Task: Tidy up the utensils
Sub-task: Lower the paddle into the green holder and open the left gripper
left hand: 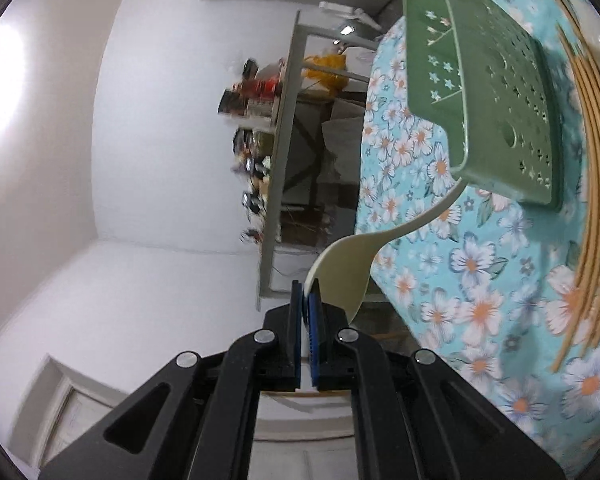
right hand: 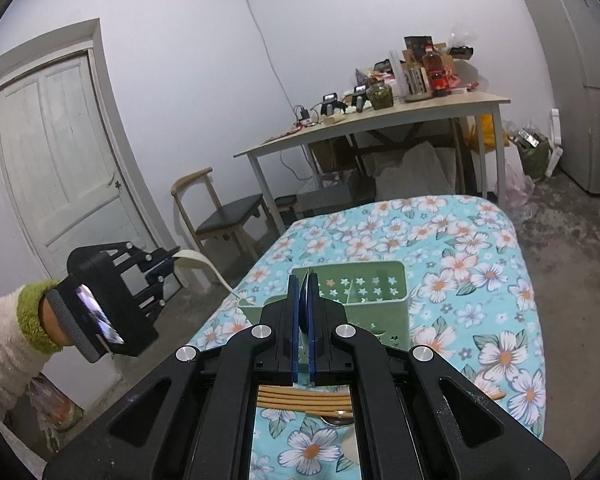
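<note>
My left gripper (left hand: 307,294) is shut on the bowl end of a cream spoon (left hand: 352,264), whose handle reaches into the green perforated utensil basket (left hand: 496,116) on the floral tablecloth. In the right wrist view the left gripper (right hand: 168,264) holds that spoon (right hand: 204,266) left of the basket (right hand: 364,300). My right gripper (right hand: 303,284) is shut on a thin metal utensil (right hand: 309,280), held just before the basket. Several wooden chopsticks (left hand: 596,184) lie beside the basket; they also show under my right gripper (right hand: 300,398).
The floral-cloth table (right hand: 480,272) has its left edge near my left gripper. A wooden chair (right hand: 220,216), a cluttered table (right hand: 380,120), a door (right hand: 56,152) and a fridge (right hand: 580,80) stand behind. A metal spoon bowl (right hand: 338,419) lies by the chopsticks.
</note>
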Tool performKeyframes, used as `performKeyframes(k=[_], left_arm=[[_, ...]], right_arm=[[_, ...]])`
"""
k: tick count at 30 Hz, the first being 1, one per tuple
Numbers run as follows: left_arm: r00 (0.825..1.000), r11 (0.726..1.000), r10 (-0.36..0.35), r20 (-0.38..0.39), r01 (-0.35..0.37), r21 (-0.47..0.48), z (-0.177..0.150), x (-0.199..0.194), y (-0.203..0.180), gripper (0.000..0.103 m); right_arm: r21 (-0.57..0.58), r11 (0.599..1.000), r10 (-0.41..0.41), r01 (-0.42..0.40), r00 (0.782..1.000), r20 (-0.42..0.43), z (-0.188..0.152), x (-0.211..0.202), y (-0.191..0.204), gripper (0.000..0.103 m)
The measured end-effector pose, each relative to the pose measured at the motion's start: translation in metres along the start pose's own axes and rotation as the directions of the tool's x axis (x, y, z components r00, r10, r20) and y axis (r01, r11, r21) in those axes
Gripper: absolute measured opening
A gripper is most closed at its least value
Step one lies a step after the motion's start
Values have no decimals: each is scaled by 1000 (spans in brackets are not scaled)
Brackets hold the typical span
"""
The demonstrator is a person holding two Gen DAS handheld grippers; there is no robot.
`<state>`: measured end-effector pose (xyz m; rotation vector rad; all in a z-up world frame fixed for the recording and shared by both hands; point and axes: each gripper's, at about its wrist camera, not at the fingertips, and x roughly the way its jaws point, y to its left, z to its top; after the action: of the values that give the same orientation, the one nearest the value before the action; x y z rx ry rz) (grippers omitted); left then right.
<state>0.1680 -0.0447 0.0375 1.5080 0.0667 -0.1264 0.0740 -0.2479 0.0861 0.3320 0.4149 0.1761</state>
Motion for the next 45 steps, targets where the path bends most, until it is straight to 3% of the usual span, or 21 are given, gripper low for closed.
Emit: performKeyframes(k=[13,15,19,24,28,29,32,33,35,37,39,40,41,42,43,45], left_arm=[[987,993,66,149,-80,91,44,-6,-17,9],[988,997,54,147,-63,52,48,-8,-13,11],[990,999,5,143,2,-46,52,-11,-2,48],[988,975,-48,146,78,-208,52,-15,18,52],[978,902,-134,162,188,-389,46,-15,44,54],[972,872,-163,171,223,-436,44,-14,50,54],[932,728,-278,232,362,-582,35,-8,71,54],[909,661,-321,266,416,-624,31,-5,77,54],[876,574,-378,299,475,-667,28,1,80,54],[817,451,-443,370,559,-696,23,7,83,54],[735,290,-507,450,637,-714,19,16,87,56],[705,227,-523,479,657,-719,16,21,88,56],[673,147,-532,514,671,-727,13,26,90,56],[652,97,-535,537,679,-728,11,29,90,57],[626,23,-530,573,686,-728,7,32,92,57],[610,-52,-507,609,684,-728,0,31,94,58]], right_arm=[[41,999,-17,16,1000,8,-1,-5,-15,2],[47,999,-21,20,1000,5,-1,-4,-16,2],[50,998,-26,26,1000,1,-1,-3,-16,2],[49,998,-31,31,1000,4,0,-2,-17,2],[49,998,-34,34,999,1,0,-1,-19,2],[50,998,-36,36,999,1,0,-2,-18,2],[48,998,-36,36,999,1,0,-2,-18,2],[48,998,-35,35,999,0,0,-2,-18,2],[47,998,-36,36,999,-2,1,-2,-18,2],[48,998,-38,38,999,-5,0,0,-19,2],[49,998,-41,41,999,-10,1,0,-21,2],[50,998,-42,43,999,-11,1,1,-21,2],[52,998,-44,44,999,-11,1,1,-22,2],[55,997,-45,45,999,-9,2,1,-24,2],[58,997,-45,45,999,-6,3,0,-25,2],[58,997,-45,45,999,4,6,-1,-25,2]])
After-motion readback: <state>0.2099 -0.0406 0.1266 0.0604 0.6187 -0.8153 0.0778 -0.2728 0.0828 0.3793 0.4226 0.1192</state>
